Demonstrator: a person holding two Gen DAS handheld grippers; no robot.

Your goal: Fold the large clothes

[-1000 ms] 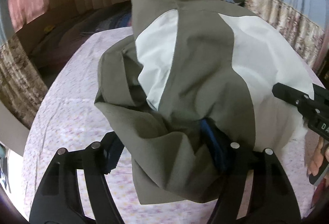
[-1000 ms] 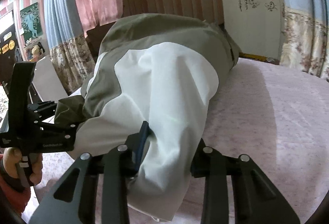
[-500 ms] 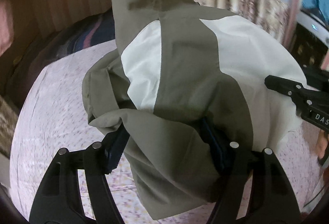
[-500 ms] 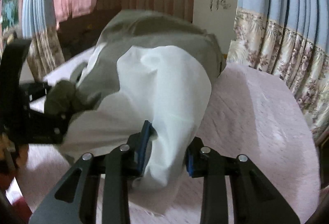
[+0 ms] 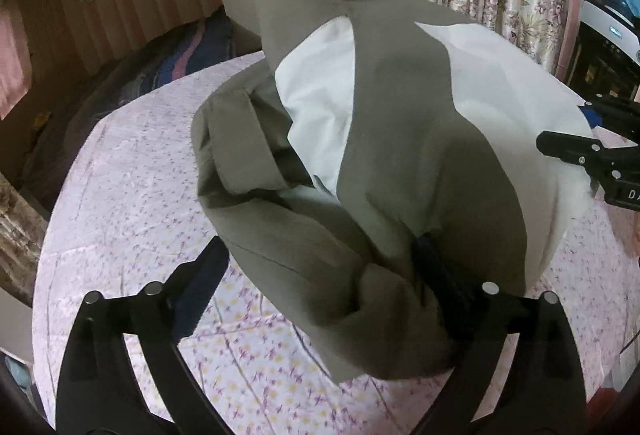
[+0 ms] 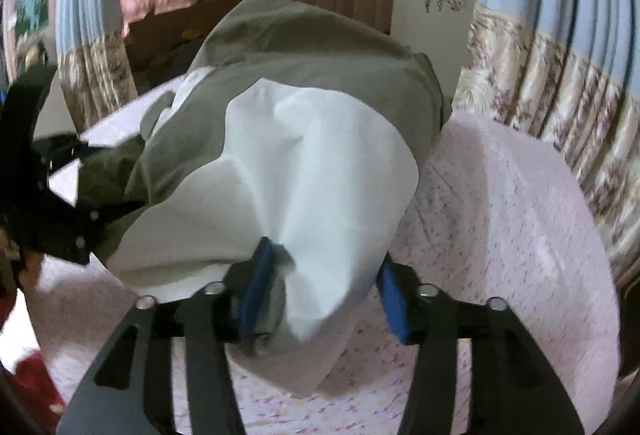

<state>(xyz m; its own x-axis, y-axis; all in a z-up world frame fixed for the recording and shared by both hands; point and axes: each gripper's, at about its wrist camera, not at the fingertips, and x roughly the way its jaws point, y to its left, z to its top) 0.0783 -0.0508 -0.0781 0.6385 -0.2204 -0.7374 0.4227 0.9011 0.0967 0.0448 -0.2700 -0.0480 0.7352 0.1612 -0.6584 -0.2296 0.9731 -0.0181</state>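
An olive and white garment (image 5: 400, 155) lies heaped on the pink floral bed (image 5: 120, 195). Both tools, left (image 5: 320, 283) and right (image 6: 320, 295), have just been opening; their jaws stand spread, with cloth loose between them.

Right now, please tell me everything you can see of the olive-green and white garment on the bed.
The olive-green and white garment is thin woven cloth, green panels beside white ones, heaped and creased, part-folded on the pink flowered bedcover. A green flap folds back at its left. The left gripper has just been opening; its jaws stand wide around the green end. The right gripper, also opening, has the white end loose between its jaws.
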